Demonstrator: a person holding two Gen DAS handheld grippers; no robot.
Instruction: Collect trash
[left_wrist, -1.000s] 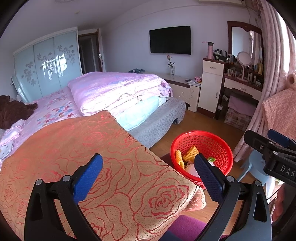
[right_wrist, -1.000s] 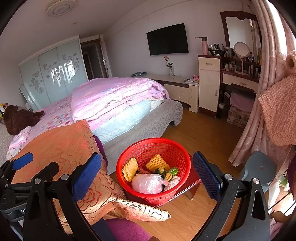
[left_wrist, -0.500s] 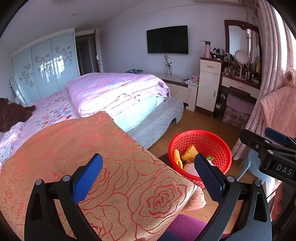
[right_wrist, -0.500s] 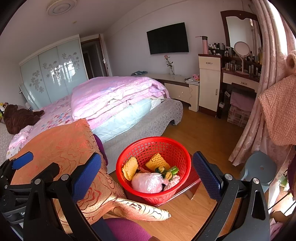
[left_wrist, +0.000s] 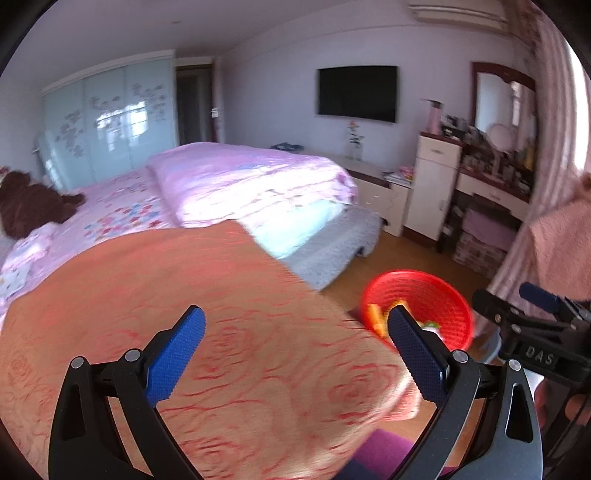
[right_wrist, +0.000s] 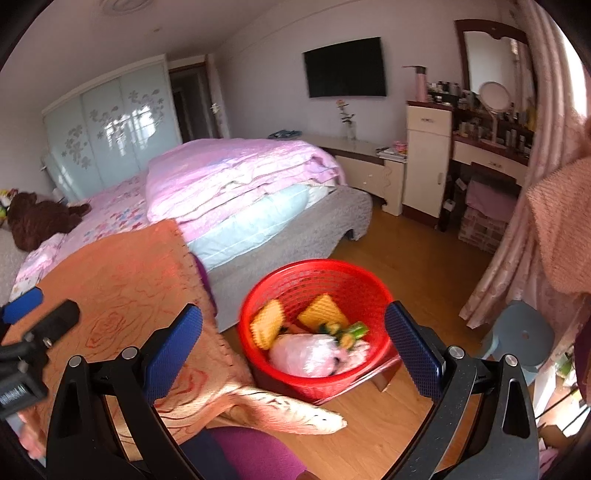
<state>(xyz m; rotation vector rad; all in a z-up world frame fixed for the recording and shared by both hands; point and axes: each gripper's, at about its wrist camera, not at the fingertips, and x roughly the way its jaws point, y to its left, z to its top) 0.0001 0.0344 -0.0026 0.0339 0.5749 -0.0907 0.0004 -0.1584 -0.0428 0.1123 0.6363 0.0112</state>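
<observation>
While both views blur, each empty hand-held gripper (left_wrist: 295, 350) (right_wrist: 293, 347) wide open, red basket (right_wrist: 354, 280) seemingly lower than before.

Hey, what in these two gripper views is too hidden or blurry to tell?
- Left wrist: red basket contents, motion-blurred and partly behind the left gripper finger.
- Right wrist: trash beneath the white bag, covered.
- Right wrist: dresser bottles, too small.

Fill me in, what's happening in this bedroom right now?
A person is collecting trash with two grippers. The left hand-held gripper hangs open and empty over the orange rose-patterned cover. The right hand-held gripper is also open and empty, above the red basket, which already holds a plastic bag and yellow wrappers.
</observation>
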